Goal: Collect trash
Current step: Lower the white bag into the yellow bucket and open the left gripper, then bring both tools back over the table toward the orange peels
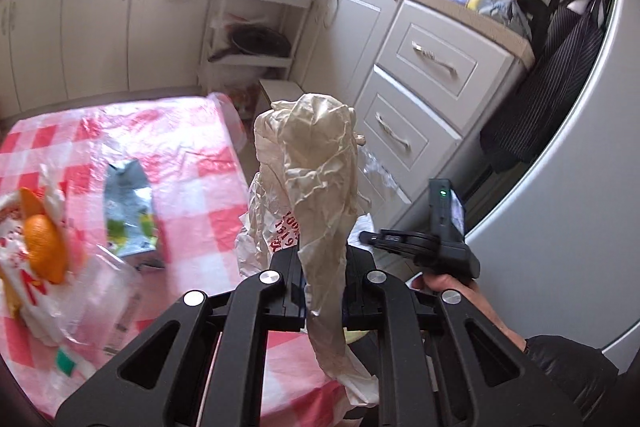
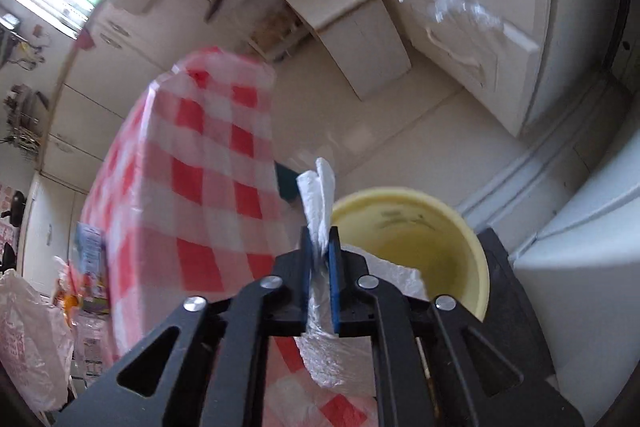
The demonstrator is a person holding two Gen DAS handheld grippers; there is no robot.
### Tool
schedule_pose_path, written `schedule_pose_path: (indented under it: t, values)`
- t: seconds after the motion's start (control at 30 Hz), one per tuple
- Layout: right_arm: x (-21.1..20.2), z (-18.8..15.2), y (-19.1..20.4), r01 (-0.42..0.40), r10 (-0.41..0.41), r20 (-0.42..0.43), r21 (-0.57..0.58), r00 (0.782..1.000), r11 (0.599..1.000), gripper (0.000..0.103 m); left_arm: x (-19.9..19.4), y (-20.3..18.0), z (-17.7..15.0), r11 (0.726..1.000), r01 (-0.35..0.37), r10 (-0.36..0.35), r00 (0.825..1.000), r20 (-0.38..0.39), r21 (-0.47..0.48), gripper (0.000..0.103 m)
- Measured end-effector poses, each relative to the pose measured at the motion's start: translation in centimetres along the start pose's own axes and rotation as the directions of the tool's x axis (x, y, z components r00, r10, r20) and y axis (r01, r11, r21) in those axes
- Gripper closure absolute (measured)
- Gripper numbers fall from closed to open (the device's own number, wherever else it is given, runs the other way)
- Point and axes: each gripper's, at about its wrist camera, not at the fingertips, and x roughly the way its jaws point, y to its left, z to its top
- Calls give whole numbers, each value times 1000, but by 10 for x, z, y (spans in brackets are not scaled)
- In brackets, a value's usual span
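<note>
left wrist view, left tongs [image 1: 322,267] clamping crumpled paper [image 1: 316,163], right tongs [image 2: 320,251] pinching white wrapper [image 2: 320,195]

On the worktop [image 1: 192,155] covered with a red-and-white checked plastic cloth, a torn foil snack packet [image 1: 130,211] lies mid-surface, with an orange peel [image 1: 44,243] on a white printed plastic bag [image 1: 24,267] to its left. The left tool [image 1: 322,267] stands past the worktop's right edge, a crumpled beige paper wrapper [image 1: 320,163] between its fingers. Below that edge, the right tool [image 2: 320,247] pinches a white plastic strip [image 2: 320,195] just left of a round yellow plastic bin [image 2: 420,239] on the floor.
</note>
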Motion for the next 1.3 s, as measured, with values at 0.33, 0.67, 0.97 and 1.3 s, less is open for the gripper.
schedule_pose_path:
  t: [0.33,0.67,0.97,1.3]
  values:
    - [-70,16,20,-125,121,171,15,978,992,50,89,-26,-19,1000,3,-5,988,-152,-14,92]
    - [-165,23,54,-125,172,467,-130,867,984,38,187,-53,-50,999,-22,8,926,-378,-33,73]
    - [-171,32,59,-162,205,481,-130,853,978,38,184,-57,-40,993,-115,110,920,-377,7,39]
    - [-185,13,98,-181,272,521,-219,809,959,36,-4,-20,-28,945,-315,317,948,-11,92,25]
